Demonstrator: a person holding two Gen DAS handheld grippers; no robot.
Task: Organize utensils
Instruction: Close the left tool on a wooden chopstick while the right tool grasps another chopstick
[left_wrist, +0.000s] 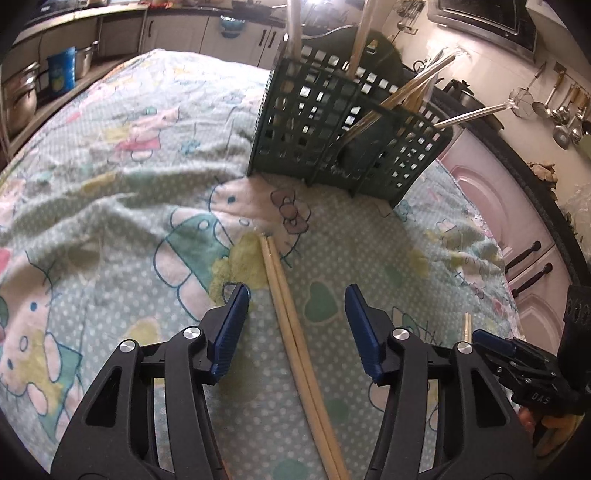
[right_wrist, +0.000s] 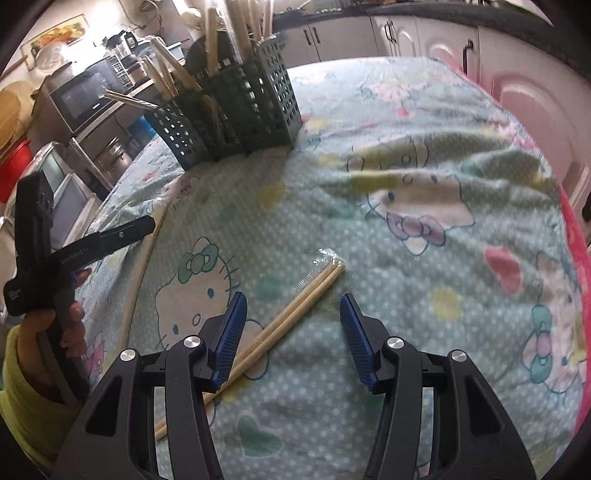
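Chopsticks (left_wrist: 288, 314), two pairs, are lying loose on the cartoon-print cloth (left_wrist: 110, 206) near the green basket (left_wrist: 332, 129). Both hand-held grippers, left (left_wrist: 297, 328) and right (right_wrist: 291, 332), are hanging half-open over a pair, gripping nothing. Looks like the pick-up step; next they'll need to squeeze and lift.

Home kitchen: cabinets (left_wrist: 177, 33), hanging ladles (left_wrist: 561, 114), microwave (right_wrist: 85, 99).
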